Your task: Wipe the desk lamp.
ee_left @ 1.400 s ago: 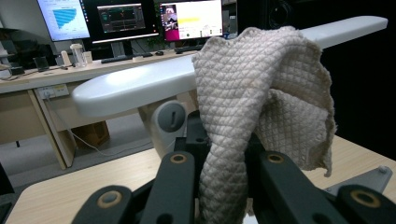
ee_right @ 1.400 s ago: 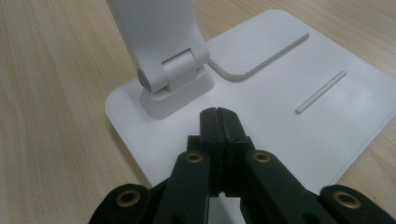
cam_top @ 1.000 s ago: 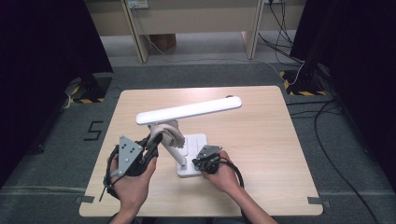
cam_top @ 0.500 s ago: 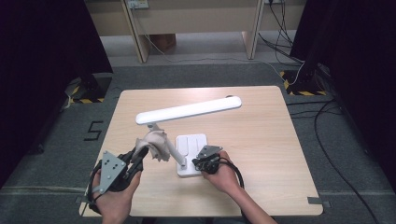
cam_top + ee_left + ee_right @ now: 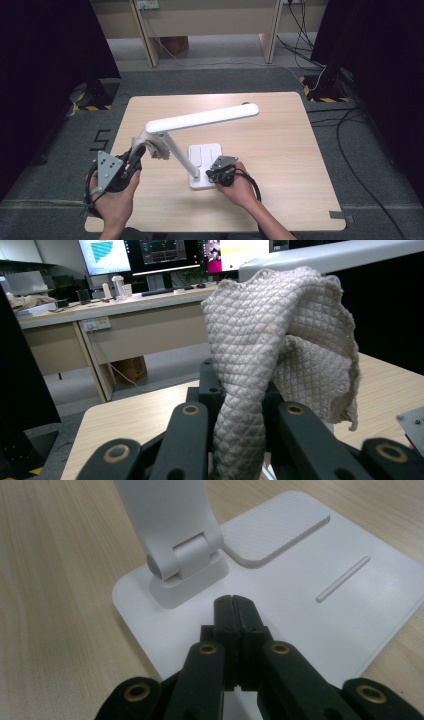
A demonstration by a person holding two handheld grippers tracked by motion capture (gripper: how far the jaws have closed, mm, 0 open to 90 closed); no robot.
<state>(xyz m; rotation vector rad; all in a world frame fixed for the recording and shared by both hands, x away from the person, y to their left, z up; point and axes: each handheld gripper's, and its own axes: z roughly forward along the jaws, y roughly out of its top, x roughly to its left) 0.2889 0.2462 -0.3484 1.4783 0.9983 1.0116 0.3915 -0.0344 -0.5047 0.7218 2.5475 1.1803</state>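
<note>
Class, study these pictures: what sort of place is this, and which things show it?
Probably a lab or office workroom: desks with monitors showing charts, cables trailing over grey carpet, and a small wooden table bearing a desk lamp.

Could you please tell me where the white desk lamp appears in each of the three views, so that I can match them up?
High view: desk lamp mid-table, its head slanting up to the right.
Left gripper view: its head crosses the top right, behind the cloth.
Right gripper view: its base plate fills the centre.
Shared landmark: the lamp's white arm.

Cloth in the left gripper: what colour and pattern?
Off-white cloth with a quilted diamond weave; clearest in the left gripper view.
</note>
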